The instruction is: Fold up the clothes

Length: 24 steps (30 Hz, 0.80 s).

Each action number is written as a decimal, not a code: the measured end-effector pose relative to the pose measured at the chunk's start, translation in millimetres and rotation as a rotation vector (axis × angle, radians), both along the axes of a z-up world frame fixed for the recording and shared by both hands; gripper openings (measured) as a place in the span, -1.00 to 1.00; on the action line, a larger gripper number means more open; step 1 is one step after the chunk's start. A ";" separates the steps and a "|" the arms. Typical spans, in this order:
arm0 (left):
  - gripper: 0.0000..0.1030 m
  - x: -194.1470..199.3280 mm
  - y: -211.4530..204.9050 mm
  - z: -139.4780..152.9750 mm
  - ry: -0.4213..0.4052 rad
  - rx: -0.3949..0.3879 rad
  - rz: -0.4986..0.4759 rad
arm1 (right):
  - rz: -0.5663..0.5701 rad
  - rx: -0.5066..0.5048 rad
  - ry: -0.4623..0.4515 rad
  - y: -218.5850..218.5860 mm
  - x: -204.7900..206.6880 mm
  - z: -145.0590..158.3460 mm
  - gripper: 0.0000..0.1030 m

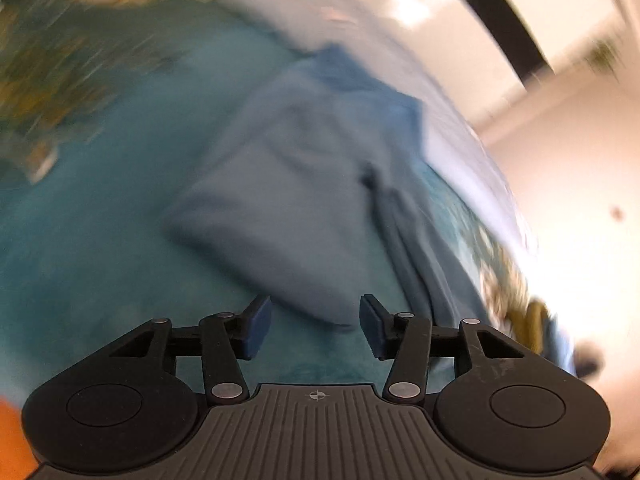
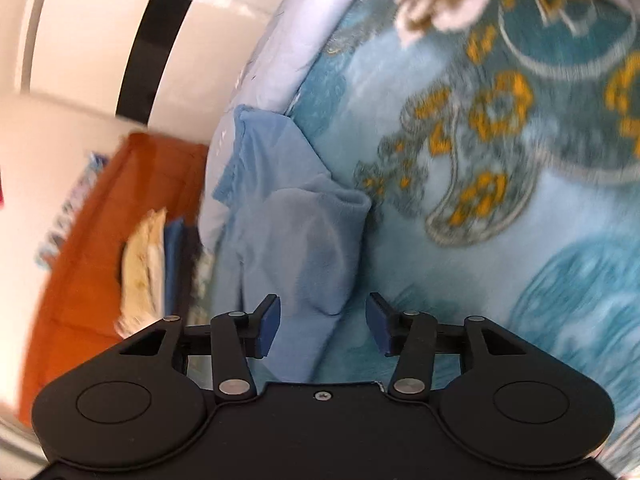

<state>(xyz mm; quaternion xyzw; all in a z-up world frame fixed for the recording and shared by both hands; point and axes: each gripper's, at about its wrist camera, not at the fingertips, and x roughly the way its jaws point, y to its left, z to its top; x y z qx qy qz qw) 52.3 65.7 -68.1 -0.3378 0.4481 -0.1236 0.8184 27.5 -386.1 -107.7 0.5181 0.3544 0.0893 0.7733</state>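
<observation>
Now we see both grippers hanging with jaws parted over a light blue garment on the bed.

From the left wrist view, blurred by motion, our left gripper (image 1: 315, 326) has its blue pads apart with nothing between them; the folded garment (image 1: 304, 184) lies just ahead on the teal blanket (image 1: 100, 240), one corner reaching toward the gap. From the right wrist view, our right gripper (image 2: 323, 326) also stands released, the garment's (image 2: 296, 240) edge showing in the gap between its pads, neither pad pressing on it. Beside the cloth the blanket (image 2: 520, 200) shows yellow and grey ornaments. We see a pale sheet (image 2: 304, 28) along the bed's rim, and beyond it an orange container (image 2: 80, 260) holding stacked cloth.
</observation>
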 end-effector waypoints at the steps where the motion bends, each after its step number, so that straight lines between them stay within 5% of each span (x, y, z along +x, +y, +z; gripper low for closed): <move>1: -0.07 0.2 9.6 -7.1 0.026 -0.058 0.041 | -0.007 0.032 0.003 3.1 0.9 -2.9 -0.04; 7: 0.05 4.0 20.7 -31.9 0.048 -0.193 0.215 | -0.080 0.092 0.010 21.9 3.0 -9.2 -0.05; 10: 0.20 4.8 24.8 -43.5 0.055 -0.326 0.307 | -0.122 0.103 0.000 28.2 6.1 -9.2 -0.04; 13: 0.19 14.7 17.4 -42.3 0.027 -0.323 0.319 | -0.147 0.106 -0.005 35.0 12.4 -9.4 -0.04; 15: 0.00 18.8 14.3 -41.2 0.010 -0.329 0.322 | -0.164 0.106 -0.004 38.0 16.0 -8.1 -0.04; 17: -0.61 21.1 15.1 -45.3 0.022 -0.329 0.327 | -0.178 0.101 -0.001 40.2 19.3 -6.7 -0.10; 19: -0.81 21.1 19.2 -52.0 0.059 -0.331 0.343 | -0.203 0.088 0.019 38.3 16.7 -8.8 -0.66; 24: -0.90 10.6 28.6 -47.2 0.050 -0.302 0.361 | -0.243 0.078 0.036 40.1 10.8 -11.2 -0.83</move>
